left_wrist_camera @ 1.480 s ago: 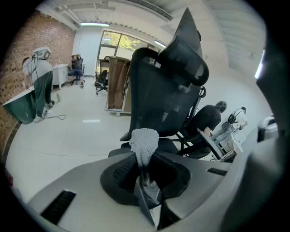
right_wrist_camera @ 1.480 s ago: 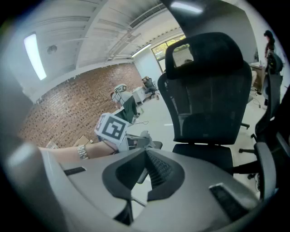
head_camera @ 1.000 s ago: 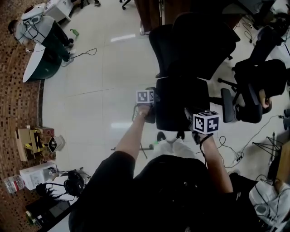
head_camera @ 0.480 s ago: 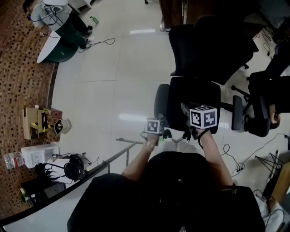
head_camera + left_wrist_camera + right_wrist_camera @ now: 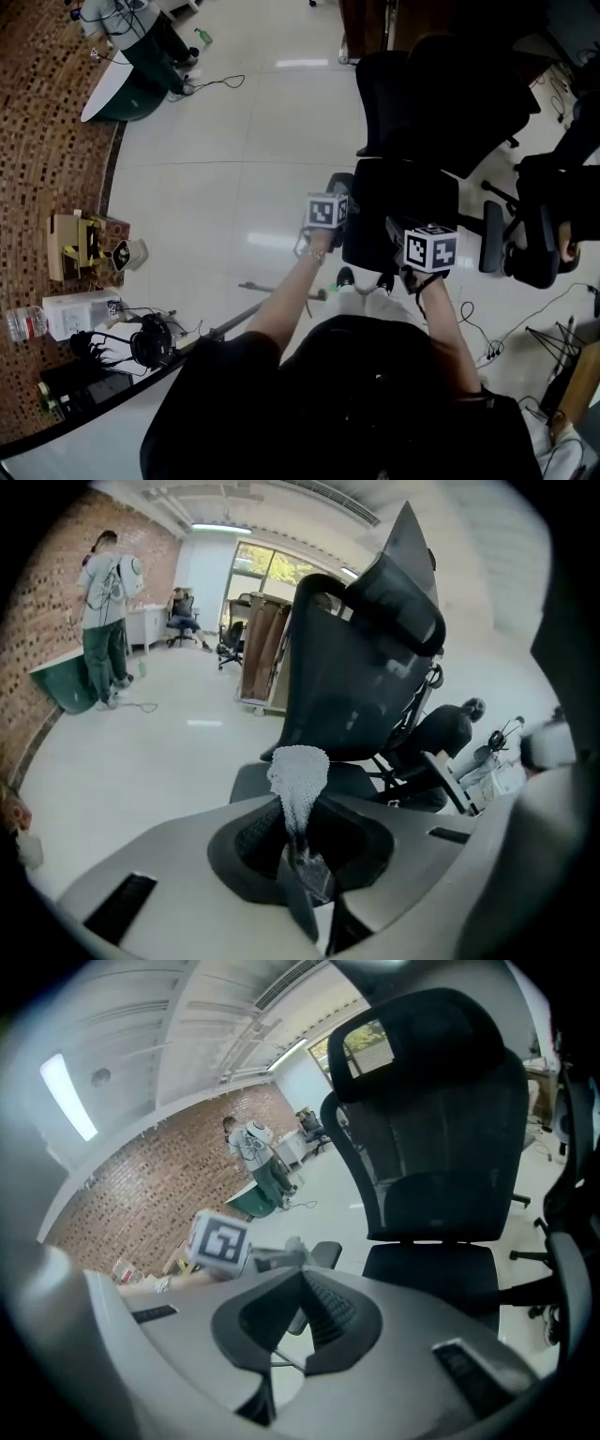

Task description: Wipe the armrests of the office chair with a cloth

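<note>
Cloth (image 5: 298, 778), clamped in left gripper (image 5: 302, 850), points lengthwise toward chair (image 5: 361, 667); right gripper (image 5: 300, 1309) closed.

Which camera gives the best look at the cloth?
The left gripper view: the white cloth stands up close, pinched in the shut jaws of the left gripper. The right gripper view shows only a small pale bit beside the armrest; the head view shows none of it.
</note>
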Demonstrator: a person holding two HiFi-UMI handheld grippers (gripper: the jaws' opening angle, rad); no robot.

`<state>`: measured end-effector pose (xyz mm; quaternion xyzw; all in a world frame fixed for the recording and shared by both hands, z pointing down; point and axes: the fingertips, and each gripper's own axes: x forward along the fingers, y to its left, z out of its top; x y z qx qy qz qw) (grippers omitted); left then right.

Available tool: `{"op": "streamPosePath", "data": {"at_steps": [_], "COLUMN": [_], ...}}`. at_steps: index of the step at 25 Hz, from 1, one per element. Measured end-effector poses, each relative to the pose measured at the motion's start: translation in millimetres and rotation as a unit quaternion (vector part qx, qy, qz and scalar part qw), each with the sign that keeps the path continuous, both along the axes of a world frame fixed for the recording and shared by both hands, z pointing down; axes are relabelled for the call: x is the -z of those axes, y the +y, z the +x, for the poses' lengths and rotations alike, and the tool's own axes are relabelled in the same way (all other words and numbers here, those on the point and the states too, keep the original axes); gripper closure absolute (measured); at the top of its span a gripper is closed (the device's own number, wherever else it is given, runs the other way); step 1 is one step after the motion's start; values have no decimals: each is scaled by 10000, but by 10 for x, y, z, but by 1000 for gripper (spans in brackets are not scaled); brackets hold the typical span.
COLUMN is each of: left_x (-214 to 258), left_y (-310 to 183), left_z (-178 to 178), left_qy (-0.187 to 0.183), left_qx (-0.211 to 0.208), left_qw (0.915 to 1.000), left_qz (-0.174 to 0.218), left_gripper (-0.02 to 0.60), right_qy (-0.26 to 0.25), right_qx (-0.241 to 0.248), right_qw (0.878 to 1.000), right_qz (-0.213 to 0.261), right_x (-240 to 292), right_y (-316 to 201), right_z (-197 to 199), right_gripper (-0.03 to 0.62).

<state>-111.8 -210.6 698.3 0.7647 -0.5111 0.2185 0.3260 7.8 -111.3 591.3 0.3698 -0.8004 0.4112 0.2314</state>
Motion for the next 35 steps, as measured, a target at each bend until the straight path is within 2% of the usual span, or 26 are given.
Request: {"op": "streamPosePath", "data": {"at_steps": [4,7,9,13,16,18,20,22,25,29,31,35], "left_x": [-237,-550,-672,-699,-753,-788,-738,-568,-246,16,-39,-442], "left_y": [-642,-593,-415,88,677,1075,1360,1397,995,19,-393,-775], "left_z": [-177,-256,-276,-268,-127,-85,58,276,472,398,323,66], "left_qy": [-333,-393,-381,-178,105,60,-10,-64,-68,-220,-447,-1125], "left_qx": [-139,-197,-138,177,224,286,148,-173,-442,-422,-476,-539], "left_qw": [9992,9975,9969,9980,9968,9952,9945,9964,9986,9986,9977,9913], "left_qz": [-185,-554,-668,-574,-762,-935,-1036,-831,-289,209,154,-421], "left_gripper": [534,534,534,534,534,534,532,532,532,532,532,532], "right_qy": [57,52,46,-28,-84,-60,-74,-171,-292,-198,-169,-117], "right_qx": [-211,-298,-333,-264,-120,14,205,374,460,238,66,-244], "right_qw": [9997,9995,9994,9996,9999,10000,9997,9991,9984,9994,9997,9993], "right_qz": [-63,-79,-84,-112,-90,-63,-74,-111,-141,-147,-181,-257], "right_x": [-24,-20,-22,-79,-81,-102,-146,-138,-78,-98,-108,-105], "right_y": [135,230,252,196,123,100,103,119,153,173,203,310], "right_z": [195,314,383,388,262,151,27,-109,-224,-109,-11,186], "right_gripper": [588,588,588,588,587,588,588,588,588,588,588,588]}}
